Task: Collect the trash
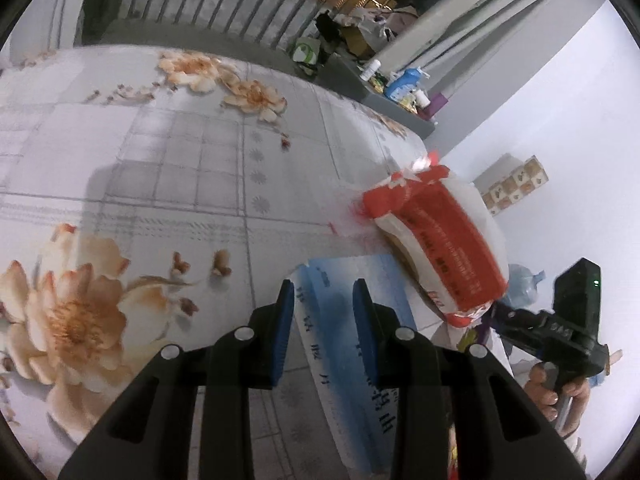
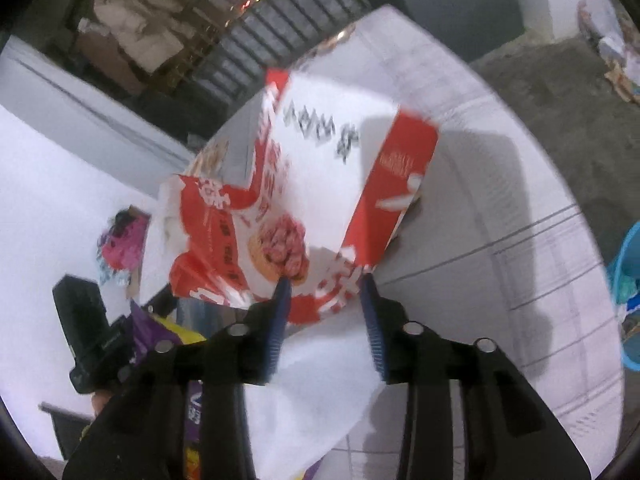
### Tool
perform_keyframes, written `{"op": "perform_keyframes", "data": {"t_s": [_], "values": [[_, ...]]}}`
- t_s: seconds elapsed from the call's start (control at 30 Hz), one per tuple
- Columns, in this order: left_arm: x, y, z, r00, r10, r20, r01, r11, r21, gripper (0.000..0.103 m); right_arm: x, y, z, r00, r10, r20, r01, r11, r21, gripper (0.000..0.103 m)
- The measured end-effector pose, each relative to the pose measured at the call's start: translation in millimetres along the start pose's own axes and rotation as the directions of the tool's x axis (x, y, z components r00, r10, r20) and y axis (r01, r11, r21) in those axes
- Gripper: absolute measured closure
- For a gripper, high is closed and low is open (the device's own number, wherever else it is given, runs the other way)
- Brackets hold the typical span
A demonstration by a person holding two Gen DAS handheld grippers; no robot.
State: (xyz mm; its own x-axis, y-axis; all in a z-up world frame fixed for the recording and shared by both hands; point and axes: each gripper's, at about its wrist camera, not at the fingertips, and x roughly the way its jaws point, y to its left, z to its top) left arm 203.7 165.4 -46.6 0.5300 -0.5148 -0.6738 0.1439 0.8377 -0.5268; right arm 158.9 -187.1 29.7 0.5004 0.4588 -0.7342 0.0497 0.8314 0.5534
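Note:
A red-and-white snack bag hangs above the table's edge, blurred. My right gripper is shut on its lower end, and the bag fills the gap between the blue pads. The same bag shows at the right of the left wrist view. A hand holds that gripper just beyond it. My left gripper is shut on a flat blue-and-white packet with printed characters. The packet runs from the fingertips back toward the camera and is wider than the gap.
The table has a grey checked cloth with orange flowers. A grey ledge behind it holds bottles and boxes. A water jug stands on the floor. A purple-and-yellow wrapper lies low left. A blue bin is at the right.

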Motion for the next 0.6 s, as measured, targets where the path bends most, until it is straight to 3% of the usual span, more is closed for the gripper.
{"op": "perform_keyframes", "data": {"t_s": [0.1, 0.27, 0.5, 0.6], "values": [[-16.3, -1.9, 2.2, 0.999, 0.018, 0.044, -0.019, 1.000, 0.013, 0.066, -23.6, -2.4, -6.8, 0.999, -0.009, 0.050, 0.009, 1.000, 0.000, 0.056], [-45.3, -4.0, -1.0, 0.996, 0.023, 0.084, -0.026, 0.999, 0.039, 0.065, -64.4, -5.3, -28.2, 0.995, -0.023, 0.095, 0.025, 0.999, -0.020, 0.054], [-79.5, -14.9, -16.1, 0.995, -0.017, 0.094, 0.009, 0.996, 0.084, 0.065, -85.6, -11.5, -60.3, 0.997, -0.008, 0.080, 0.008, 1.000, 0.005, 0.053], [-95.2, -20.9, -25.8, 0.994, -0.038, 0.106, 0.028, 0.996, 0.087, 0.065, -86.4, -1.3, -85.9, 0.999, 0.015, 0.038, -0.013, 0.999, -0.044, 0.053]]}}
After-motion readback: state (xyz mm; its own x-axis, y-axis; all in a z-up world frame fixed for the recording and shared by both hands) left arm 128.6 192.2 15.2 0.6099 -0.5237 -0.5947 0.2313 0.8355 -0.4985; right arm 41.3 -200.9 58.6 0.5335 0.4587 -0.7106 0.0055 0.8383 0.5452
